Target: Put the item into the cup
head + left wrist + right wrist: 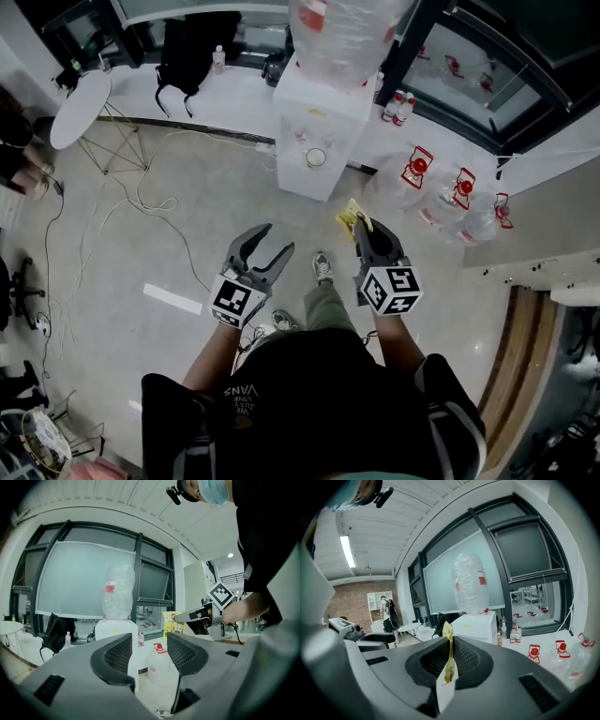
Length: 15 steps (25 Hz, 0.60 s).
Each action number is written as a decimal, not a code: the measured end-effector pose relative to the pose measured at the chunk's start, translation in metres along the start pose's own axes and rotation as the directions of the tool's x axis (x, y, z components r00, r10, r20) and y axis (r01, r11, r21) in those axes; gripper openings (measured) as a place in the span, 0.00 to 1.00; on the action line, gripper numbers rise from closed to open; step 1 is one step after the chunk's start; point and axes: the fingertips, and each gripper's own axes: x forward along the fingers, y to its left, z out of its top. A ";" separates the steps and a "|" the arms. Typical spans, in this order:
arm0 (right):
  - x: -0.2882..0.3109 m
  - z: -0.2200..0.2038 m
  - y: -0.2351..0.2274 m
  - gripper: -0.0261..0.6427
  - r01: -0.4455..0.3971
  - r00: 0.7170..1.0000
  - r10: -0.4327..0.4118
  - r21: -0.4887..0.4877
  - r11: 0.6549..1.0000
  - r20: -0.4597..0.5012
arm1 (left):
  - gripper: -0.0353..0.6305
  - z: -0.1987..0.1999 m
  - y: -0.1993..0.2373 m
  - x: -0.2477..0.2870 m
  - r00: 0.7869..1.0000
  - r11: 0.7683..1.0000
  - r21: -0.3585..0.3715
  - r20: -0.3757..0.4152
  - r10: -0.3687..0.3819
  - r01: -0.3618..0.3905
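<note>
The yellow packet (352, 217) is pinched flat between the closed jaws of the right gripper (372, 239), its top edge sticking up past the tips. The left gripper (261, 246) is held beside it at about the same level, jaws standing well apart with nothing between them. The cup (316, 157) sits on the ledge of the white water dispenser (319, 122), ahead of both grippers and well apart from them; its contents cannot be made out. A large clear bottle (342, 33) stands upturned on top of the dispenser. Small bottles (398, 106) stand just beside the dispenser's right side, and big clear jugs (459, 202) with red labels lie along the window wall to the right. The pale polished floor (141, 272) carries loose cables (122, 202) at left, near a round white table (80, 108) and a black backpack (192, 47). An open stretch of floor lies between the grippers and the dispenser.
</note>
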 end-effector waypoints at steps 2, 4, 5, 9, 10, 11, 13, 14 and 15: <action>0.017 0.002 -0.010 0.11 -0.003 1.000 0.003 -0.018 1.000 -0.004 | 0.42 -0.007 0.011 0.019 1.000 1.000 -0.007 -0.010 0.006 -0.006; 0.036 0.004 -0.020 0.11 -0.008 1.000 0.007 -0.043 0.999 -0.014 | 0.44 -0.013 0.023 0.039 1.000 1.000 -0.020 -0.019 0.013 -0.014; 0.045 0.005 -0.026 0.11 -0.010 1.000 0.009 -0.051 0.999 -0.019 | 0.44 -0.015 0.029 0.049 1.000 1.000 -0.026 -0.022 0.016 -0.016; 0.086 0.008 -0.045 0.11 -0.026 0.999 0.024 -0.056 0.998 -0.030 | 0.46 -0.031 0.057 0.087 0.998 0.999 -0.038 -0.048 0.028 -0.029; 0.097 0.009 -0.050 0.11 -0.030 0.999 0.028 -0.056 0.998 -0.033 | 0.47 -0.037 0.065 0.097 0.998 0.999 -0.040 -0.057 0.032 -0.034; 0.108 0.008 -0.055 0.11 -0.033 0.999 0.031 -0.056 0.998 -0.035 | 0.47 -0.042 0.072 0.107 0.997 0.998 -0.042 -0.065 0.035 -0.038; 0.127 0.006 -0.066 0.11 -0.038 0.998 0.035 -0.059 0.998 -0.043 | 0.47 -0.053 0.083 0.126 0.996 0.998 -0.051 -0.076 0.038 -0.042; 0.136 0.005 -0.071 0.11 -0.041 0.998 0.038 -0.062 0.997 -0.047 | 0.47 -0.058 0.088 0.134 0.996 0.998 -0.055 -0.081 0.039 -0.044; 0.144 0.002 -0.076 0.11 -0.043 0.998 0.040 -0.065 0.997 -0.051 | 0.48 -0.065 0.093 0.142 0.995 0.997 -0.055 -0.088 0.040 -0.045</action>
